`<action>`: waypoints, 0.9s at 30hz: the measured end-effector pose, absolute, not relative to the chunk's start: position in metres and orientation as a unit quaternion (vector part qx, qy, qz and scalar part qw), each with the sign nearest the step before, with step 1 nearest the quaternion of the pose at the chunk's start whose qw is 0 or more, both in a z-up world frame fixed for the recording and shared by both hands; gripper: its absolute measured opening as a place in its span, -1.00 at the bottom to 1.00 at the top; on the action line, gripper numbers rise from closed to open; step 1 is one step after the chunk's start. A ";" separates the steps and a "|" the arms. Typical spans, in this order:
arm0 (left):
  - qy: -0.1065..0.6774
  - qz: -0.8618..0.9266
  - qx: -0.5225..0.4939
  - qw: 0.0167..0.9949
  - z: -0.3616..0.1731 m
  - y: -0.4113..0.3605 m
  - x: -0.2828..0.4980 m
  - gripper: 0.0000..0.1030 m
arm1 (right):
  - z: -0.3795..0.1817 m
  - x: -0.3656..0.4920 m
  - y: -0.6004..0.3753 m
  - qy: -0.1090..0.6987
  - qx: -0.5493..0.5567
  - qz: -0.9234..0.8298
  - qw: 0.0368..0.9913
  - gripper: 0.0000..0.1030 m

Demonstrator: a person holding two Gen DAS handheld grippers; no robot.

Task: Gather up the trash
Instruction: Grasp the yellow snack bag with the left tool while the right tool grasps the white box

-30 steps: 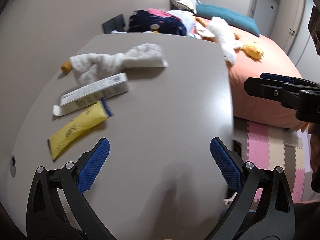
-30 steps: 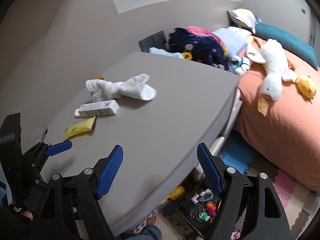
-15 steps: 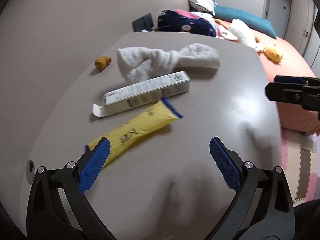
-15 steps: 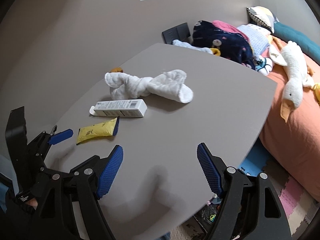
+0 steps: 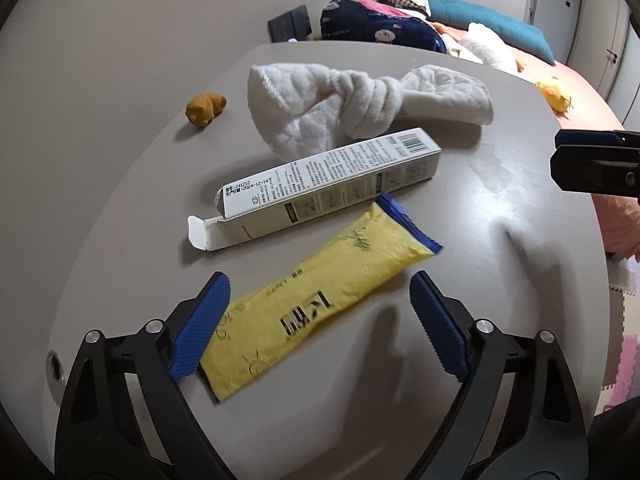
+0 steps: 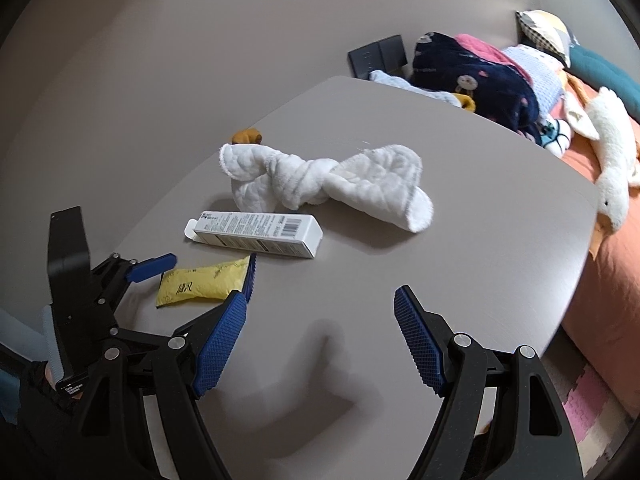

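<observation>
My left gripper (image 5: 320, 320) hangs with jaws spread wide over the near end of the yellow packet (image 5: 316, 304), which lies flat on the grey table (image 5: 500, 220) just nearer me than the white carton (image 5: 328, 180). I'd lower until both pads straddle the packet's narrow width, then pinch it mid-body so it doesn't slide. My right gripper (image 6: 320, 340) is released too, empty, well right of the carton

Left hand-held gripper (image 5: 320, 320) has advanced over the yellow wrapper (image 5: 320, 304).

2 near views, perhaps sharing table (image 5: 500, 184)
</observation>
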State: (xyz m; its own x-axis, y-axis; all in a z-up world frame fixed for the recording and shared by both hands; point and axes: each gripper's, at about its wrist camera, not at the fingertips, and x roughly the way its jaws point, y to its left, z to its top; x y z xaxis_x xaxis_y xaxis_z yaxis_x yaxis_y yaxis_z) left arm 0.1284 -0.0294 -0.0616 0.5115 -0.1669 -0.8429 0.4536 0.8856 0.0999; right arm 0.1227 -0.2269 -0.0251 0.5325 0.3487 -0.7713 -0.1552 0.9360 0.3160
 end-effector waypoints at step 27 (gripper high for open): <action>0.477 -0.146 0.057 0.865 -0.044 0.018 0.115 -0.41 | -0.030 0.179 -0.164 0.468 0.022 0.238 0.851 0.35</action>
